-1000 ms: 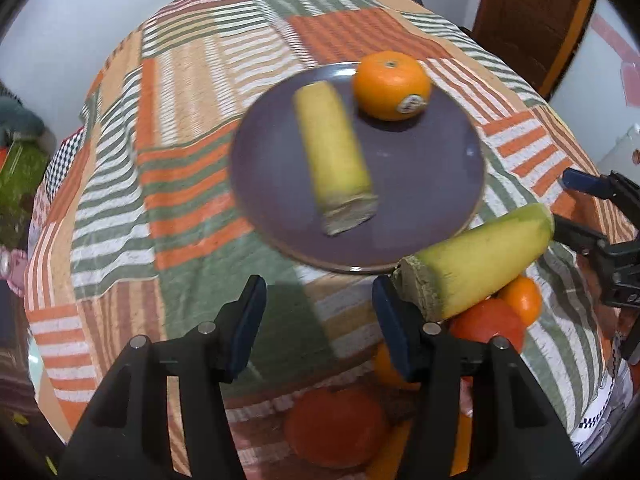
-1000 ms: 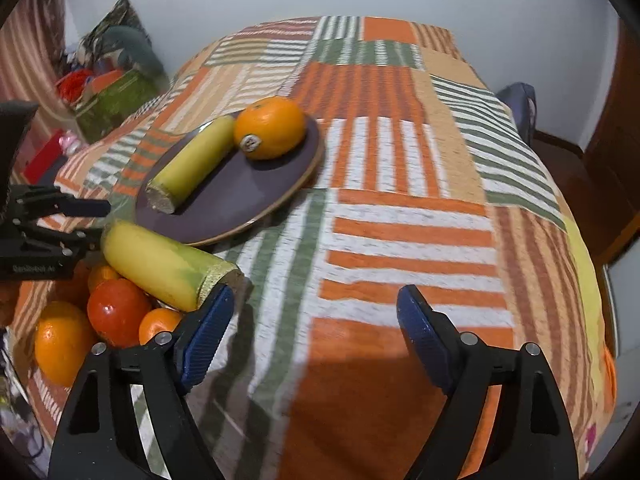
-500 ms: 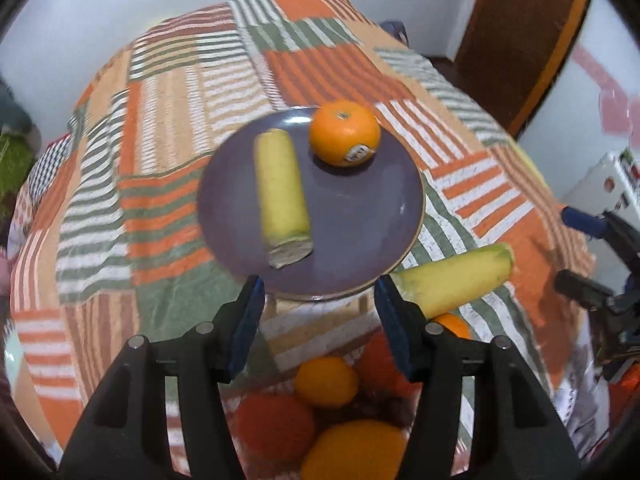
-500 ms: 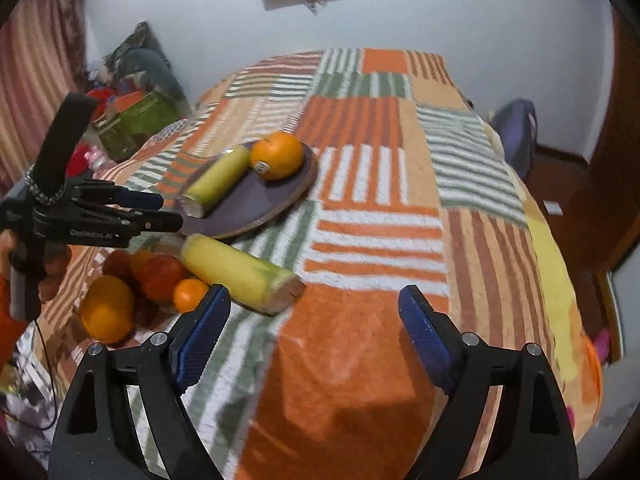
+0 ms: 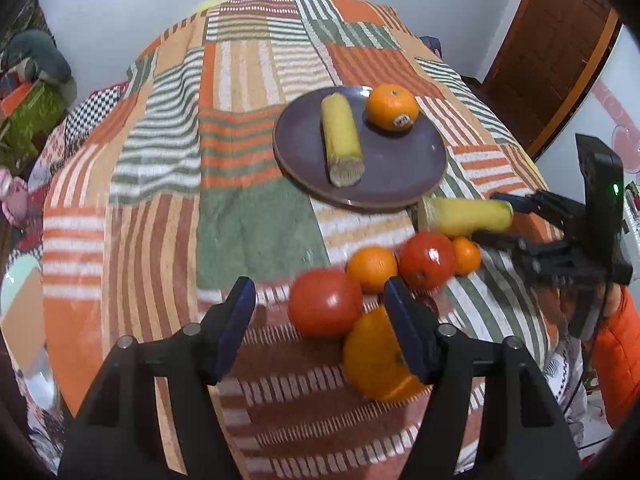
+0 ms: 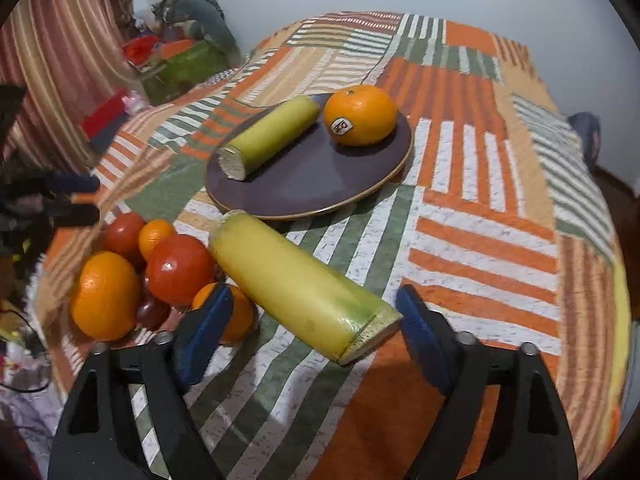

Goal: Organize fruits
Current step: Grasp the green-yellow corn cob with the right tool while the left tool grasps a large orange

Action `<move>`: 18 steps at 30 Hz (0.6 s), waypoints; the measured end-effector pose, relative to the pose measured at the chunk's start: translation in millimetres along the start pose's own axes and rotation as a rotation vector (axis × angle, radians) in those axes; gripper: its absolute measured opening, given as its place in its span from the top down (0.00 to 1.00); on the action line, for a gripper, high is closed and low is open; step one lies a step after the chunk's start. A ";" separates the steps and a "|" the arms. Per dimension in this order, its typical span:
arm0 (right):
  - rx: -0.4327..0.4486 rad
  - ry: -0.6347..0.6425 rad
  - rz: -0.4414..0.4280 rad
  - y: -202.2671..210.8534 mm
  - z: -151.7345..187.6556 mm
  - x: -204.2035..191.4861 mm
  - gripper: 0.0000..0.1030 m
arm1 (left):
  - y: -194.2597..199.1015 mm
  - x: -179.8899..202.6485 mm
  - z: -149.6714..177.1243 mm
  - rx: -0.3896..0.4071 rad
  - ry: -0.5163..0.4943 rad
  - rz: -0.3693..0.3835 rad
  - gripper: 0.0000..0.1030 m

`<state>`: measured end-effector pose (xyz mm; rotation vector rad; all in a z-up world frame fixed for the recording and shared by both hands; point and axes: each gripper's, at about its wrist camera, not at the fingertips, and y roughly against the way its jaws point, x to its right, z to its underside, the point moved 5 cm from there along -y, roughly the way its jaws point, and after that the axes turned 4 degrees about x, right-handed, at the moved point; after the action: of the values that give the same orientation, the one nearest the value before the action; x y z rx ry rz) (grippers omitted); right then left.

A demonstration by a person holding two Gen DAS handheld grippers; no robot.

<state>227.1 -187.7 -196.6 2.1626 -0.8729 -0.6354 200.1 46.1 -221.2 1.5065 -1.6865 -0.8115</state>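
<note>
My left gripper (image 5: 320, 304) hangs with its blue-padded jaws apart and empty above the patchwork striped tablecloth (image 5: 160, 152), over a loose cluster of red tomatoes (image 5: 325, 303) and round oranges (image 5: 378, 360) lying on the cloth. Beyond them the dark purple round plate (image 6: 304, 188) carries a short yellow-green cut stalk (image 6: 268, 138) and a stickered orange (image 6: 359, 115). Farther right, my right gripper (image 6: 312, 324) is spread wide around the near end of a longer yellow-green stalk (image 6: 296, 280) resting just beside the plate's rim, the pads not clamped on it.
</note>
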 end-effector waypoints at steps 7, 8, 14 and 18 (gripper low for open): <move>0.013 -0.008 -0.025 20.4 14.2 1.9 0.54 | 4.8 12.1 21.6 0.007 0.027 -0.023 0.33; 0.016 -0.009 -0.016 26.3 18.8 0.2 0.56 | 6.3 12.9 23.4 0.005 0.032 -0.018 0.33; 0.006 -0.023 0.045 42.4 36.1 -4.9 0.66 | 14.6 20.5 36.3 -0.005 0.063 0.019 0.31; 0.000 -0.016 0.085 54.7 45.3 -13.9 0.68 | 8.8 31.1 43.2 -0.024 0.057 0.031 0.30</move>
<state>167.2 -225.2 -181.1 2.1110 -0.9675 -0.6106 157.3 15.9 -234.0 1.4699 -1.6489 -0.7625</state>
